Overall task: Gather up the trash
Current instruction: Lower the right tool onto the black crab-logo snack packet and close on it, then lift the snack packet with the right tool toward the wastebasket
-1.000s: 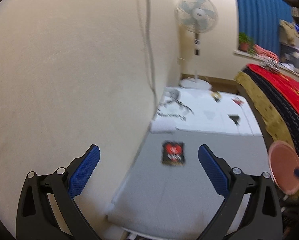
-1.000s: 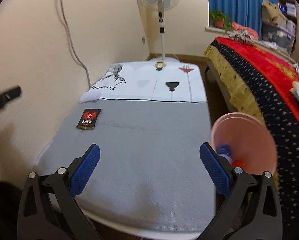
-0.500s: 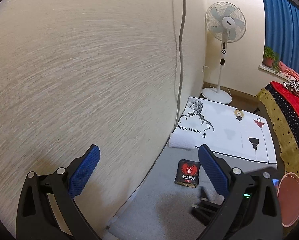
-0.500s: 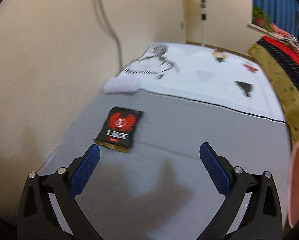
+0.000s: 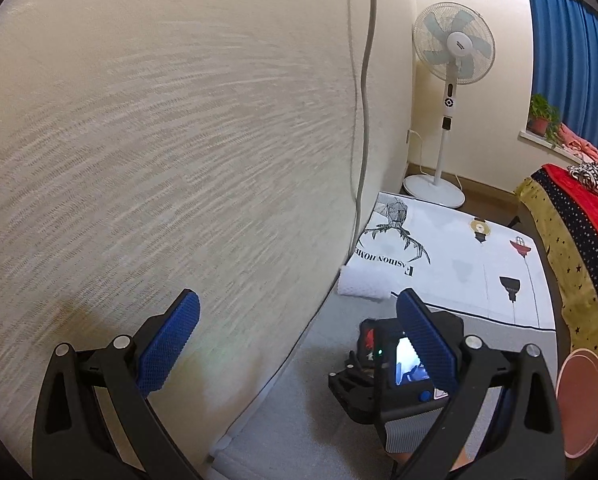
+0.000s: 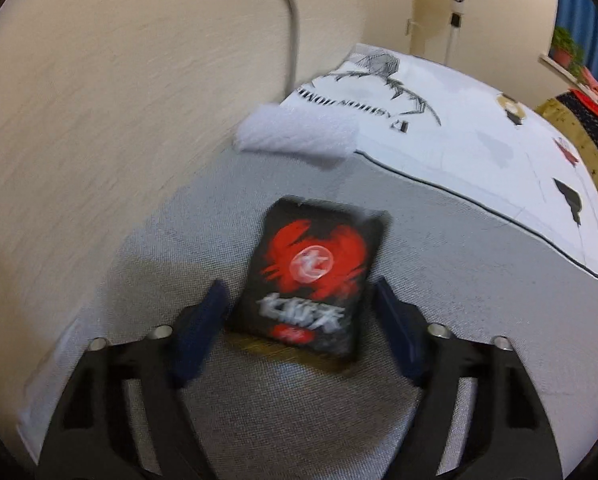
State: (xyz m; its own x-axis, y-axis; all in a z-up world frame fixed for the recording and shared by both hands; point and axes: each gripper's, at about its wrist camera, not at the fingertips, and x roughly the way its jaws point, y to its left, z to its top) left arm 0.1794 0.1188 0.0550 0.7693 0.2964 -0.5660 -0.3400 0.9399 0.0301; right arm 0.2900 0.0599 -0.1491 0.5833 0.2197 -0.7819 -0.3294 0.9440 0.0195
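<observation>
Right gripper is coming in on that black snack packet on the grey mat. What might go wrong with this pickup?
1. The black snack packet lies flat on the grey mat; the right gripper, its jaws closing with the packet between them but not yet pressed, may crumple it or slide it away.
2. The fingers may pinch the mat.
3. The pink bin sits far off at the mat's other side, so a weak grip may drop the packet on the way.

white pedestal fan [image 5: 453, 50] in the corner, blue curtain [image 5: 567, 56], potted plant [image 5: 542, 114] on the sill
</observation>
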